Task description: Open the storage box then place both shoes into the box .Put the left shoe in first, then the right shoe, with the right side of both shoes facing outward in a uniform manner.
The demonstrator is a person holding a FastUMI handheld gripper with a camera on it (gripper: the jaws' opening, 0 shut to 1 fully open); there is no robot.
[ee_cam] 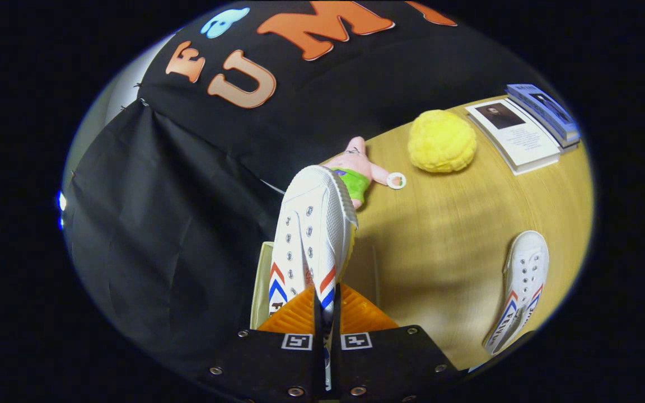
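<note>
The gripper (pixel 326 313) had two ribbed fingers (pixel 294 319), each on a black block with silver screws and a square black-and-white marker.

The single camera rides on the gripper (pixel 326 305) and looks forward along its two fingers, which close on the collar of a white canvas shoe (pixel 311 240) that stands very near the lens and rises straight ahead of it. The view is tilted, so the wooden table (pixel 445 224) slopes away beyond and beside the fingers. It looks from just above the table's near part toward the booth's black cloth wall (pixel 149 212). Farther off lie a second white shoe (pixel 518 291) beside the fingers, and beyond the held shoe a pink plush toy (pixel 359 168), a yellow plush ball (pixel 442 141) and a stack of books (pixel 529 126)
</note>
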